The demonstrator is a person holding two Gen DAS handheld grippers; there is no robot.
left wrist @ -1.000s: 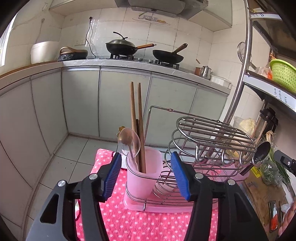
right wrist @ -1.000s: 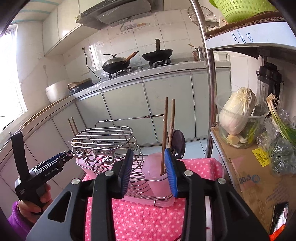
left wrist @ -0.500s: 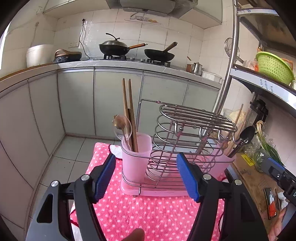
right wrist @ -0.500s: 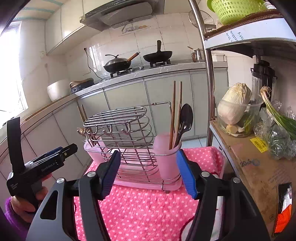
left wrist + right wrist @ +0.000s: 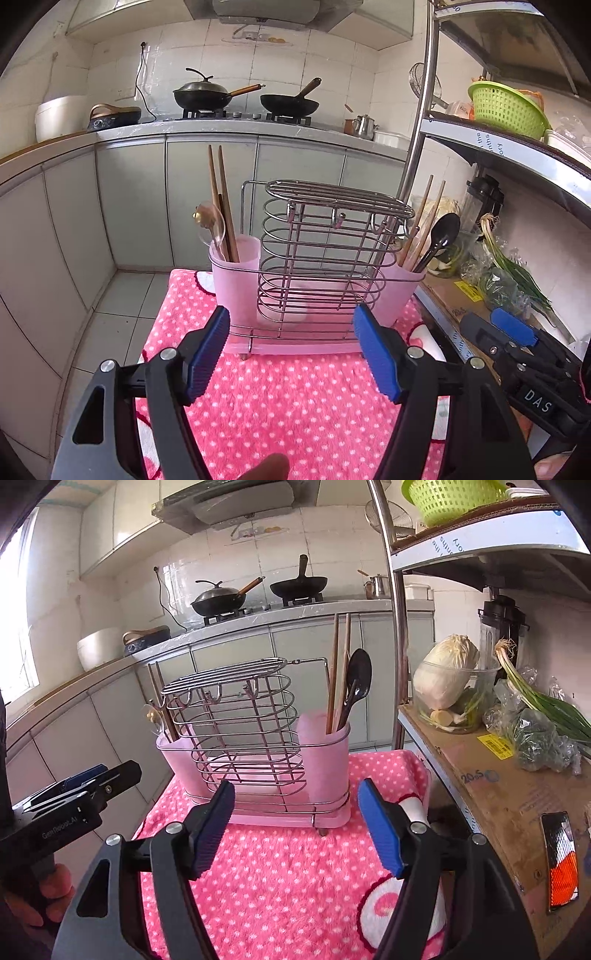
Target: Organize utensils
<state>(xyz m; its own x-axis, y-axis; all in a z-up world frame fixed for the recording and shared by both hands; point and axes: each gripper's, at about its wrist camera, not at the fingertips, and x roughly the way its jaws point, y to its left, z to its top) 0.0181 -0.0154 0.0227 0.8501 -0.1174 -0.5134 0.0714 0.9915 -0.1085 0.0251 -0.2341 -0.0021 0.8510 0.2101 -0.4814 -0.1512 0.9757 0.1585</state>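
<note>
A wire utensil rack (image 5: 325,266) with a pink cup at each end stands on a pink dotted towel (image 5: 295,398). The left cup (image 5: 234,273) holds wooden chopsticks (image 5: 219,199) and a clear spoon (image 5: 212,230). The right cup (image 5: 400,291) holds chopsticks and a black spoon (image 5: 441,236). In the right wrist view the rack (image 5: 240,731) and black spoon (image 5: 356,686) show too. My left gripper (image 5: 291,354) is open and empty, in front of the rack. My right gripper (image 5: 297,827) is open and empty, in front of the right cup (image 5: 325,753).
A metal shelf unit (image 5: 417,147) stands to the right with cabbage (image 5: 443,675), green onions (image 5: 543,701), a blender (image 5: 502,627) and a cardboard sheet (image 5: 498,794). A green basket (image 5: 506,110) sits above. The kitchen counter with two pans (image 5: 288,103) is behind. The floor lies left of the towel.
Both grippers have drawn back from the rack and opened wider. The whole rack now shows in front of each.
</note>
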